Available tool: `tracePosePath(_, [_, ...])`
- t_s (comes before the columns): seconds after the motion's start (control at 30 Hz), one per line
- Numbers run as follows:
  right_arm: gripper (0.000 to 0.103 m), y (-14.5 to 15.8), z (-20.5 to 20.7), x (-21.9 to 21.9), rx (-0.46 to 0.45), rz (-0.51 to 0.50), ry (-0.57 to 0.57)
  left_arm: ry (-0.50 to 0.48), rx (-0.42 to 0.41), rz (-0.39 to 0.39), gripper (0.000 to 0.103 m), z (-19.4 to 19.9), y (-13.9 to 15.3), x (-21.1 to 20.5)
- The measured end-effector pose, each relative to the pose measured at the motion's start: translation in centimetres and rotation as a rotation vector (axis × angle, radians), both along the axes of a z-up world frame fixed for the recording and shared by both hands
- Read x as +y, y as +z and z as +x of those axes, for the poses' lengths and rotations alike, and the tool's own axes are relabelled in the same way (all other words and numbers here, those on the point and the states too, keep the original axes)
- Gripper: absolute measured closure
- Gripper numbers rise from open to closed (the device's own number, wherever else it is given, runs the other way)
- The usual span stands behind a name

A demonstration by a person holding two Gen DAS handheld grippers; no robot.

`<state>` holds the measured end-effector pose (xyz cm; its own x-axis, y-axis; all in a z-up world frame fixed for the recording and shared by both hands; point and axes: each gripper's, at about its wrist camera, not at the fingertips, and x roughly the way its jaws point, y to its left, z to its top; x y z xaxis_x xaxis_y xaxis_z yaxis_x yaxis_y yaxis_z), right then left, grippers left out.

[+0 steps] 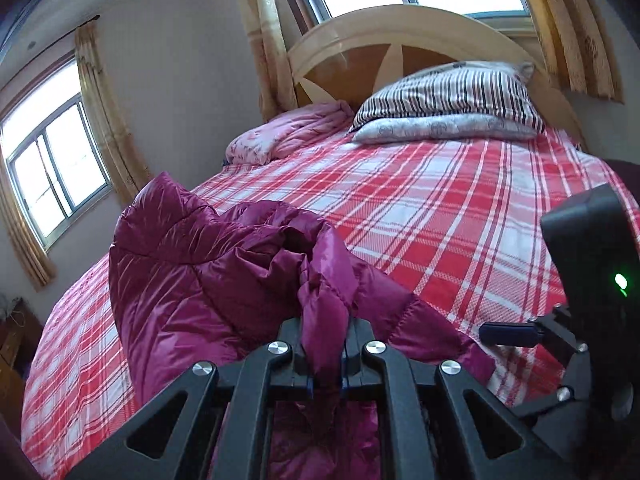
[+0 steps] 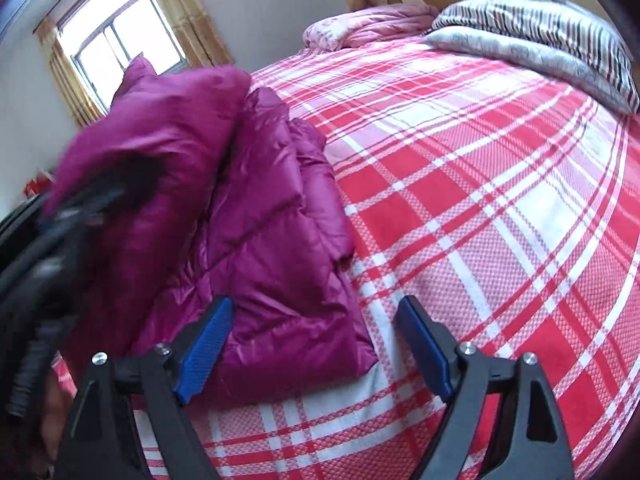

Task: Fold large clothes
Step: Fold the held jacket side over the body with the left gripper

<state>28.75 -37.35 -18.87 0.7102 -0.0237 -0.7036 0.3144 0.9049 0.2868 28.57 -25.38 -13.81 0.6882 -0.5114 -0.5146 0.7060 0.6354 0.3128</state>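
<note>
A shiny magenta puffer jacket [image 1: 192, 280] lies bunched on the near left part of a bed with a red and white plaid sheet [image 1: 440, 208]. My left gripper [image 1: 326, 344] is shut on a fold of the jacket and lifts it a little. In the right wrist view the jacket [image 2: 256, 232] lies at the left, and its raised part is blurred. My right gripper [image 2: 316, 328] is open and empty, with blue pads [image 2: 204, 344], just above the jacket's near right corner. The right gripper also shows at the right edge of the left wrist view [image 1: 508, 332].
A striped pillow [image 1: 452, 96] on a grey patterned pillow [image 1: 436, 128] lies at the head of the bed by the wooden headboard [image 1: 360, 48]. A pink quilt [image 1: 288, 132] is bunched at the far left. Windows with yellow curtains [image 1: 100, 112] stand behind and left.
</note>
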Motion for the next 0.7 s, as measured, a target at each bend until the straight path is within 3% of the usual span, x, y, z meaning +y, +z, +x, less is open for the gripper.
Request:
tracePosePath(0.27, [0.008, -0.4, -0.5, 1.3, -0.002, -0.092, 0.005, -0.004, 0.039, -0.024, 0.089, 0.8, 1.1, 0.1])
tracePosePath(0.37, [0.007, -0.6, -0.7, 1.8, 0.003, -0.133, 0.014, -0.001, 0.002, -0.136, 0.085, -0.2, 4.4, 2.1])
tracePosePath(0.4, [0.007, -0.6, -0.8, 1.8, 0.002, -0.134, 0.014, -0.002, 0.001, -0.174, 0.075, -0.3, 5.3, 2.8])
tracePosePath(0.47, [0.006, -0.6, -0.9, 1.9, 0.000, -0.136, 0.014, 0.052, -0.069, -0.255, 0.040, 0.0, 6.9, 5.0])
tracePosePath(0.5, [0.006, -0.7, -0.7, 1.8, -0.001, -0.139, 0.012, 0.119, -0.115, -0.284, 0.015, 0.7, 7.0, 6.2])
tracePosePath(0.53, [0.006, -0.7, -0.7, 1.9, 0.000, -0.144, 0.010, 0.163, -0.124, -0.306, 0.013, 1.6, 6.9, 6.8])
tracePosePath(0.57, [0.006, -0.7, -0.7, 2.1, 0.000, -0.149, 0.008, 0.201, -0.091, -0.335, 0.013, 3.0, 6.6, 7.7])
tracePosePath(0.6, [0.006, -0.8, -0.6, 2.1, 0.001, -0.154, 0.007, 0.216, 0.000, -0.347, 0.013, 5.0, 5.7, 8.1])
tracePosePath(0.7, [0.007, -0.4, -0.8, 1.3, -0.014, -0.102, -0.021, 0.198, 0.193, -0.362, 0.013, 7.9, 2.5, 8.0])
